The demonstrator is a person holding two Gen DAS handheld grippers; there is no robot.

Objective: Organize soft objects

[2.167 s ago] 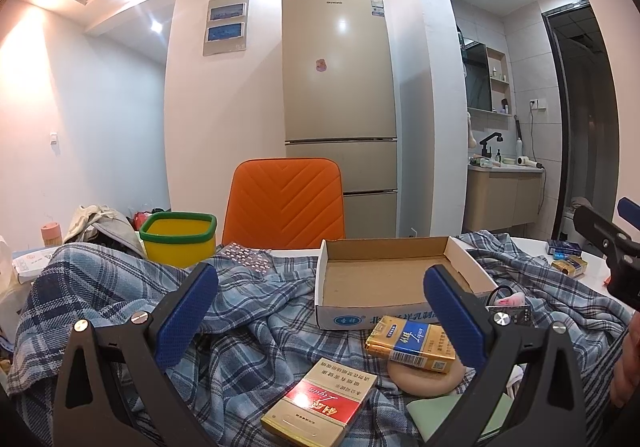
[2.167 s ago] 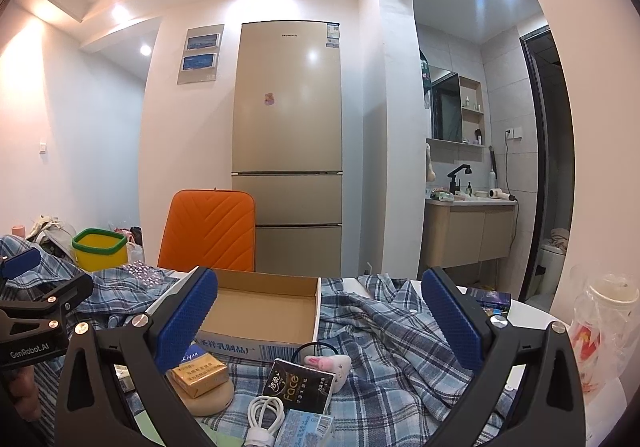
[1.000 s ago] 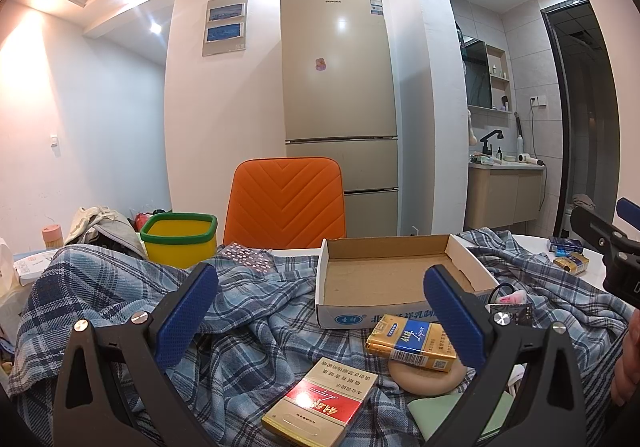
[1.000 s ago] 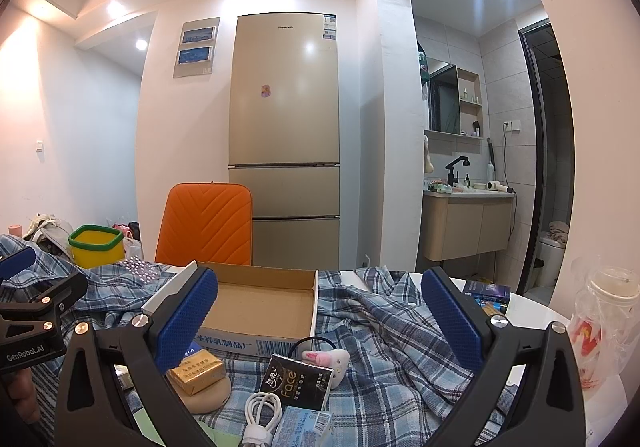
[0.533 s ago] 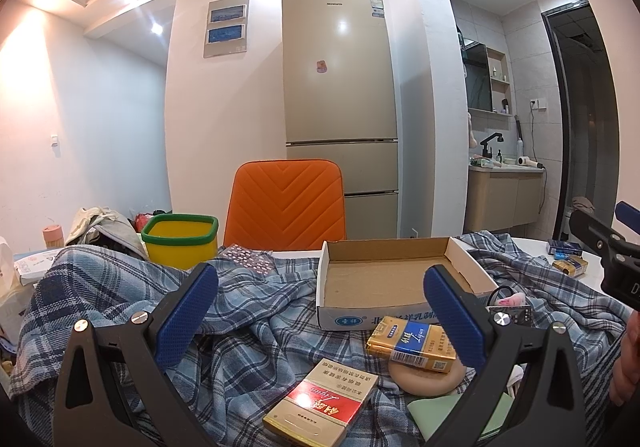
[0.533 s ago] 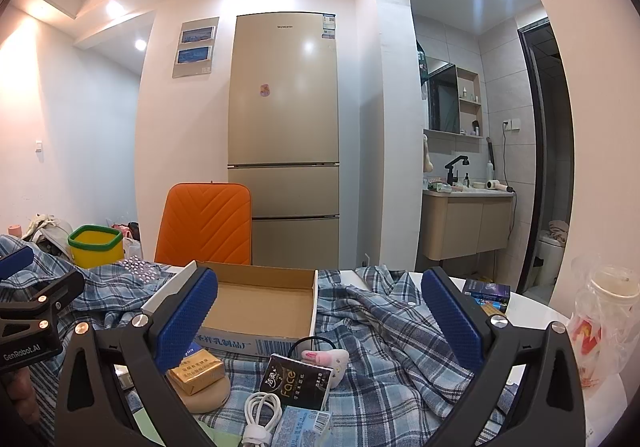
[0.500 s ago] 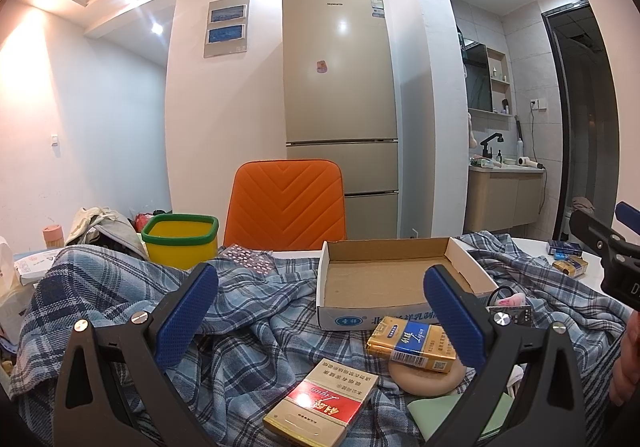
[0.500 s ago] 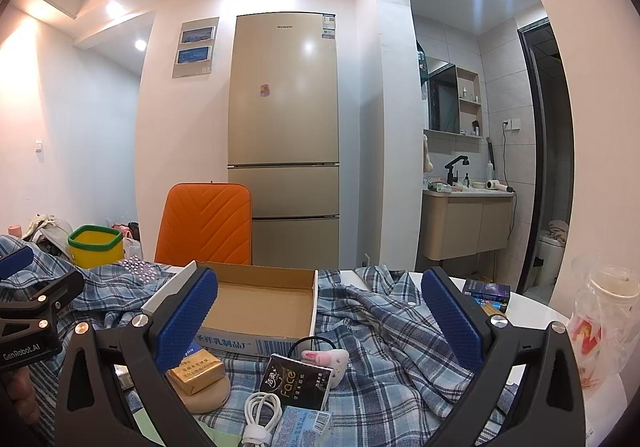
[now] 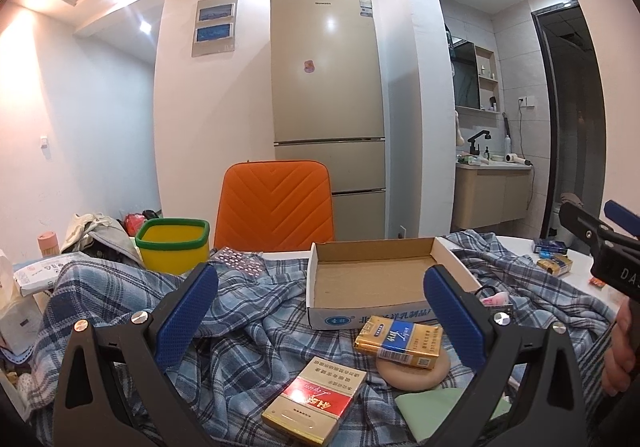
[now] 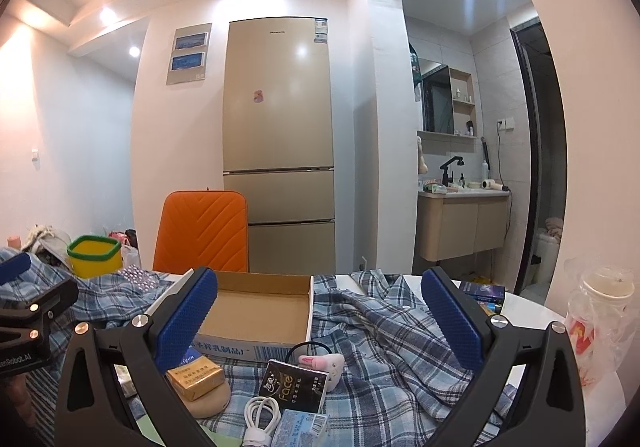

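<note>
Left gripper (image 9: 320, 311) jaws wide apart, holding nothing, hovering over the near edge of the table. Right gripper (image 10: 318, 317) same: spread wide, empty. Under them a blue plaid cloth (image 9: 248, 331) lies rumpled over most of the table. On it, near edge: red-and-gold pack (image 9: 316, 403), round beige sponge (image 9: 414, 369) with a gold-and-blue pack (image 9: 400, 341) resting on top, green pad (image 9: 436, 405). Right of those: white cable (image 10: 260, 413), black tissue pack (image 10: 294, 387), small pink-and-white thing (image 10: 324, 363). Behind them, mid-table: open cardboard box (image 9: 384, 285), nothing inside. Far side: yellow bin (image 9: 174, 245), orange chair (image 9: 276, 203), then fridge (image 9: 326, 99).
</note>
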